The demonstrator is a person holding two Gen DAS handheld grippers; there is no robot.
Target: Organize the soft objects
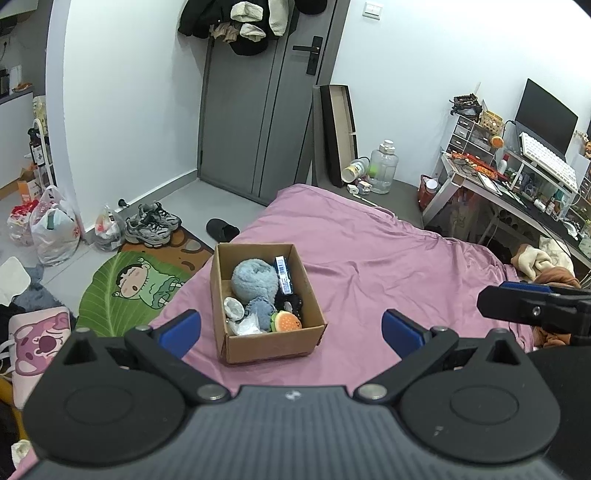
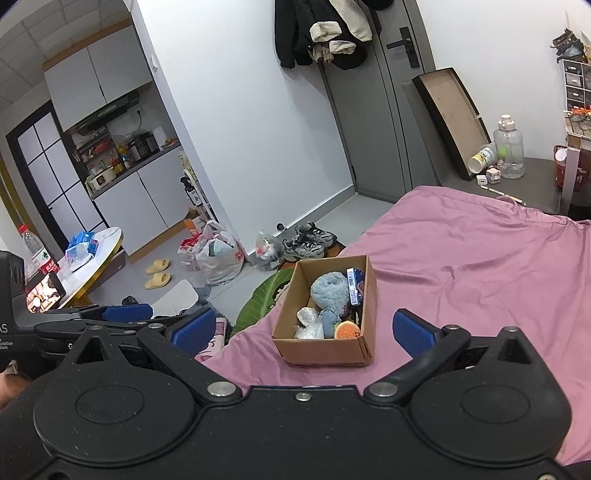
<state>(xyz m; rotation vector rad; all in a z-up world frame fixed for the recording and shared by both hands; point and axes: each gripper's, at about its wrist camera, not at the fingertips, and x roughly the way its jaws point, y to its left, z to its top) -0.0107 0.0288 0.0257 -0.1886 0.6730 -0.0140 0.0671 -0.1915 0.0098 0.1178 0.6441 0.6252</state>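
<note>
Left wrist fisheye showed a pink bedsheet (image 1: 369, 258) spread over the bed, filling most of the lower frame, with a grey door (image 1: 266, 110) shut behind it and dark coats (image 1: 251, 26) hung over its top. On the sheet, near the bed's edge, sat an open cardboard box (image 1: 273, 345), upright and well apart from both claws. Inside it lay a fluffy blue-grey rolled towel (image 1: 255, 278) toward the far end, a blue carton with a barcode (image 1: 283, 273) leaning against the far right wall, a smaller blue-grey plush piece (image 1: 260, 312) just beside a burger-shaped toy (image 1: 288, 321) at the near end, and a crumpled clear plastic bag (image 1: 245, 326) in the near left corner (what the black item beside the carton was, I could not tell). The left gripper (image 1: 291, 328) hung before the box with its blue pads spread wide and nothing between them. The right gripper (image 2: 304, 326) likewise stood wide and empty, the box lying between its fingers in the right wrist view.
</note>
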